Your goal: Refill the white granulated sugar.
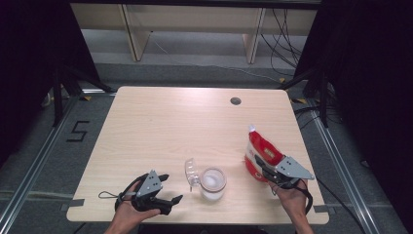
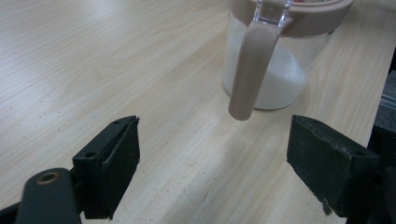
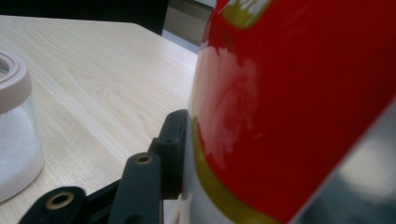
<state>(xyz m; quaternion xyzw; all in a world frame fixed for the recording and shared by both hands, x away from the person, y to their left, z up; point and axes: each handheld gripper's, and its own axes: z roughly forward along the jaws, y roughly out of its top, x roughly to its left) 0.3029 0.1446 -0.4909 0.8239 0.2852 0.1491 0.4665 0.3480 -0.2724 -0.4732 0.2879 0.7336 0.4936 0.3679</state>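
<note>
From the high view, the left gripper (image 1: pixel 168 189) sat at the near left edge of the table (image 1: pixel 160 122), jaws spread wide with nothing between them. Just to its right stood a clear jar (image 1: pixel 213 183) with white powder in it, its see-through lid (image 1: pixel 190 171) flipped open to the left. Further right, the right gripper (image 1: pixel 260 165) was up against a red and white pouch (image 1: pixel 259 152), which stood near the table's right edge, leaning a bit with its white spout up top.

In the left gripper view the two black pads (image 2: pixel 119 161) were far apart over bare wood, and the jar (image 2: pixel 275 70) was just ahead, pinkish rim and a pinkish handle (image 2: pixel 250 70) hanging down its side.

In the right gripper view the pouch (image 3: pixel 303 107) was right between the jaws, one pad (image 3: pixel 173 149) touching its side. The other jaw was hidden, so couldn't really tell if it was gripped. The jar (image 3: pixel 16 135) sat off left.
</note>
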